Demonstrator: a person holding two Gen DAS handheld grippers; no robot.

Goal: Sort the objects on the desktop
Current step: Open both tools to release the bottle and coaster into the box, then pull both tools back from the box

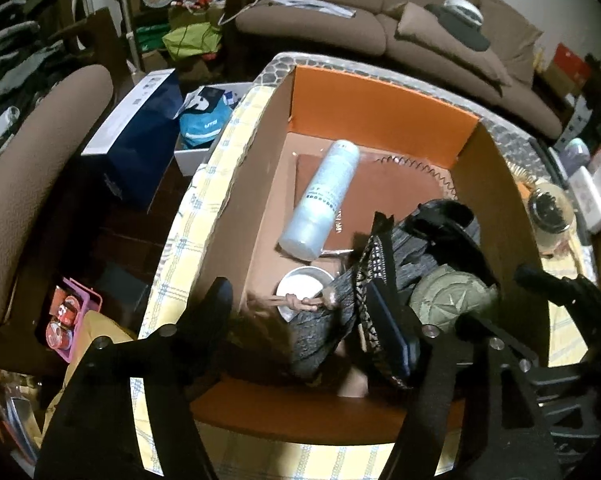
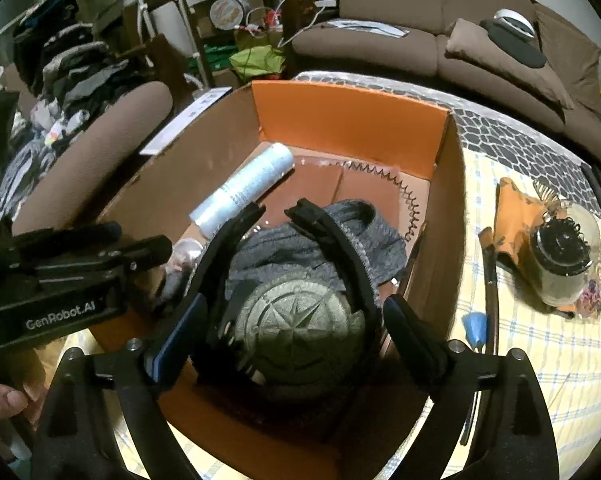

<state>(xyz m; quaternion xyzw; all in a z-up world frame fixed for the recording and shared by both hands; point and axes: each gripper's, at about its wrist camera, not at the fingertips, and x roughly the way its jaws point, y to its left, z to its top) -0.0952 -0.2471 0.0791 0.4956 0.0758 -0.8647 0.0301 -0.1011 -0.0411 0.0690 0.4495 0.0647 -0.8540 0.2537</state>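
While both grippers hang over the open box (image 1: 236,184), they are very near each other, so they could bump.

The right gripper (image 2: 296,332) is wide open inside the near end of the box. It holds nothing. A round green-grey thing with a star on it (image 2: 300,320) lies right under it, between the two fingers but not pinched. A curved black band (image 2: 340,248) bends around that round thing, and a grey knitted cloth (image 2: 340,236) lies under it, nearer the middle of the box. If the gripper shuts now, it could catch the band or the cloth too, and then all of them would come up in one messy lump.

The left gripper (image 1: 300,304) is partly open over the near left side of the box. The grey cloth and a patterned strap (image 1: 364,280) lie between its fingers. I think it does not squeeze them, but the view there is dark and crowded. The strap sits against the blue pad, so it could snag and get dragged out when the gripper goes up.

A pale bottle (image 1: 324,196) lies on its side on a brown notebook (image 1: 400,192) at the far end of the box. A tug on the cloth could make it roll. A small metal bowl (image 1: 300,288) next to the cloth could tip.

Outside the box, on its right, a jar (image 2: 560,264) waits on the desk (image 2: 520,360), and a careless swing could knock it.
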